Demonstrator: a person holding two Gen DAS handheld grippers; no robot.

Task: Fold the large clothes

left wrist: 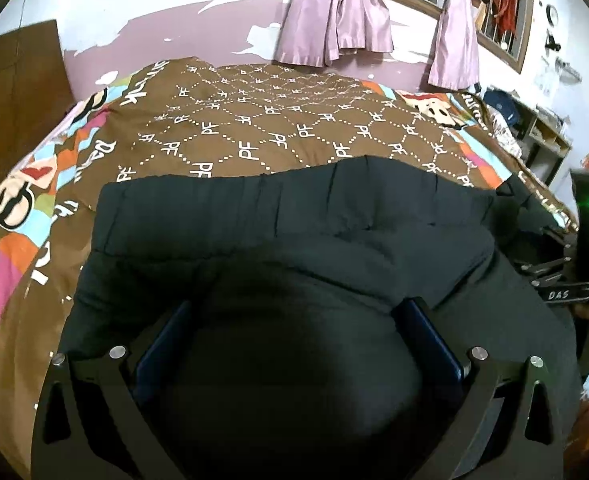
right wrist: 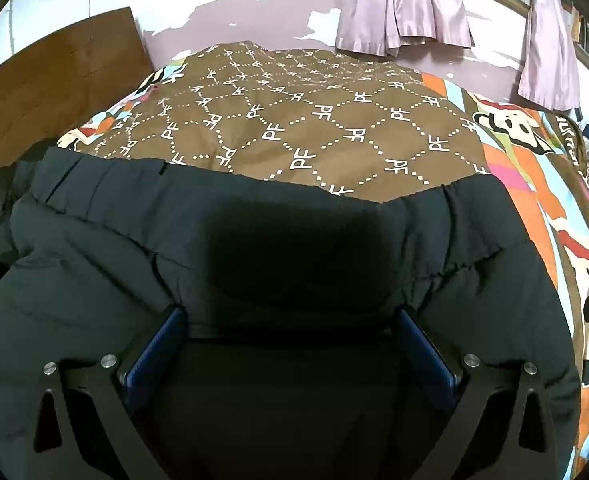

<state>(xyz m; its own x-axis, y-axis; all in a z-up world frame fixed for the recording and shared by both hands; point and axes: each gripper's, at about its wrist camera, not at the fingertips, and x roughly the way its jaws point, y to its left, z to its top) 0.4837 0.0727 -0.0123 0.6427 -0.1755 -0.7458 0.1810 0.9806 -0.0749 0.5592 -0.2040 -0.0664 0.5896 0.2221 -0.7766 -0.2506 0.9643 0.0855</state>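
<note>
1. Left tool [left wrist: 294,312]: jaws set wide, dark padded garment [left wrist: 294,216] bulging between the blue fingers [left wrist: 426,332]; whether it is gripped cannot be told.
2. Right tool [right wrist: 290,320]: jaws likewise wide over the same garment [right wrist: 254,220].
3. Garment lies on the bed; brown patterned bedspread [left wrist: 254,120] shows ahead of both tools.

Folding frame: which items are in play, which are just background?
In play:
dark jacket, spread on the bed
left claw, jaws wide over the jacket
right claw, jaws wide over the jacket
bedspread, the work surface

Background:
curtains
headboard
shelf with clutter
</note>
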